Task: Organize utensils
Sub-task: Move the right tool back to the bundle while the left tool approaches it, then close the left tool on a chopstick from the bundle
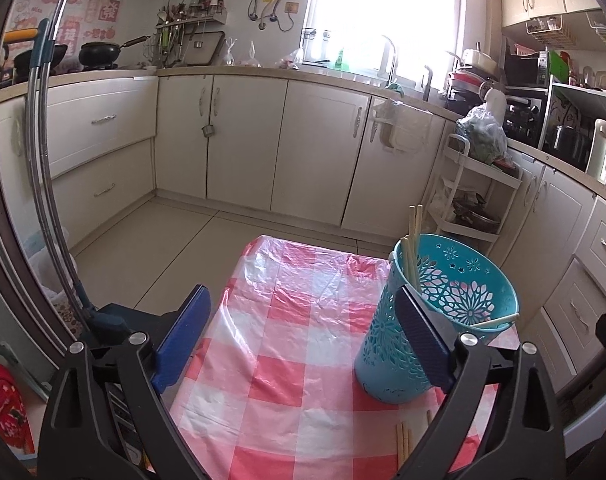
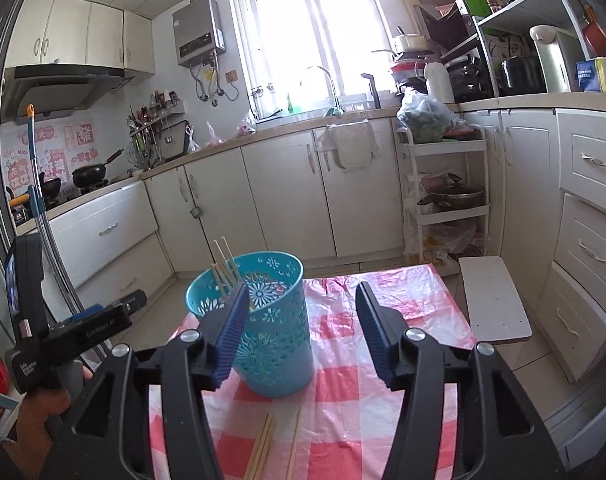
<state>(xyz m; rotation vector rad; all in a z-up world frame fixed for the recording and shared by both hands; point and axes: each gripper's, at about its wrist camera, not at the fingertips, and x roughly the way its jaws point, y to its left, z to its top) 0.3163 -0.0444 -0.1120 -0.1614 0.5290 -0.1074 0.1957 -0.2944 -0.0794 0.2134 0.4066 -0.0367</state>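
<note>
Partway through: several chopsticks [image 2: 223,264] already stand in the teal holder [image 2: 279,320] mid-frame on the checked table cover [image 2: 403,360]. A few loose chopsticks [image 2: 263,446] lie at bottom centre, left for me to pick up. My right gripper [image 2: 301,334] is spread with nothing between its jaws, left gripper [image 1: 303,340] wide and empty. Only the left wrist view shows one chopstick lying across the holder rim [image 1: 499,320]; only the right view shows my hand [image 2: 43,412] on the other gripper, lower left

**Layout on table**

Holder [image 2: 273,328] stands upright on the tablecloth [image 2: 403,312], left of centre in the right wrist view. Several chopsticks [image 2: 223,264] stand inside it at its left; one lies across its rim [image 1: 499,321]. Loose chopsticks [image 2: 265,446] lie on the cloth in front of the holder.
</note>
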